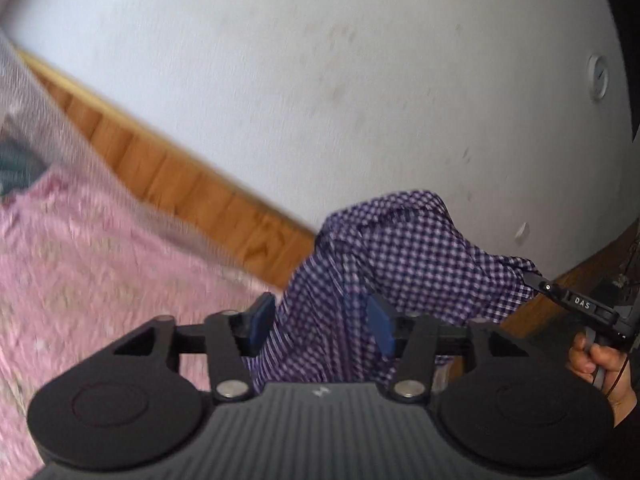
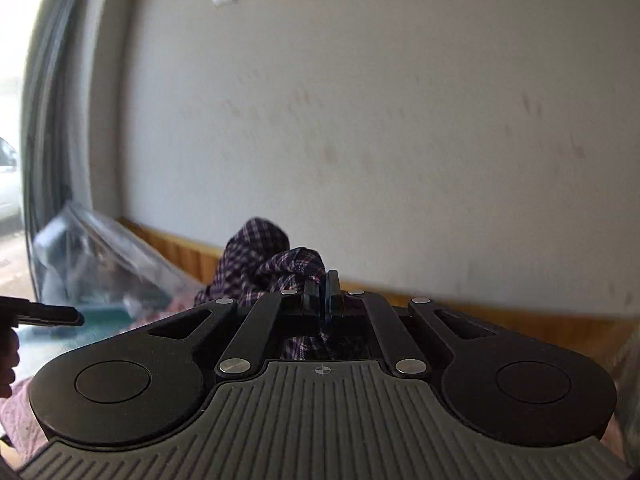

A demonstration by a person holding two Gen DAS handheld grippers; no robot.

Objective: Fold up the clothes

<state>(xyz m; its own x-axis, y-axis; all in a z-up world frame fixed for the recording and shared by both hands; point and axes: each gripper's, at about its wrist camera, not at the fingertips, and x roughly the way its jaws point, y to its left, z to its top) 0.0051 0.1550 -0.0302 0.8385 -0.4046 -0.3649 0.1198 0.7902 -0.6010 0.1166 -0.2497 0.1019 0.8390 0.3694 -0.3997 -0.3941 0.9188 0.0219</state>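
Blue pads on my left gripper (image 1: pixel 320 322) stand wide apart, and the checked shirt (image 1: pixel 384 264) hangs down between them; I cannot tell whether either pad touches the cloth, since folds cover the inner face of the right one. My right gripper (image 2: pixel 322 300) has its fingers pressed together on a bunched edge of the shirt (image 2: pixel 276 264), pinching it. More of the cloth shows below the fingers, behind the linkage, but the gripper body hides where it ends.

The shirt is lifted off the bed, strung between the two grippers. In the left wrist view the right gripper (image 1: pixel 538 282) appears at the shirt's far right corner, clamped on it, with my right hand (image 1: pixel 600 364) half cut off by the frame edge. In the right wrist view only a black finger of the left gripper (image 2: pixel 48 314) reaches in left of the shirt, and my left hand (image 2: pixel 8 360) is mostly out of frame.

Under the shirt lies a pink bedspread (image 1: pixel 92 264), blurred by motion. Behind the shirt runs a wooden rail (image 1: pixel 192 184), and above that a marked white wall (image 1: pixel 320 80). Left of the shirt a clear plastic bag (image 2: pixel 104 256) leans against the rail; its contents are too smeared to name. A round fitting (image 1: pixel 598 76) sits on the wall above and right of the shirt.
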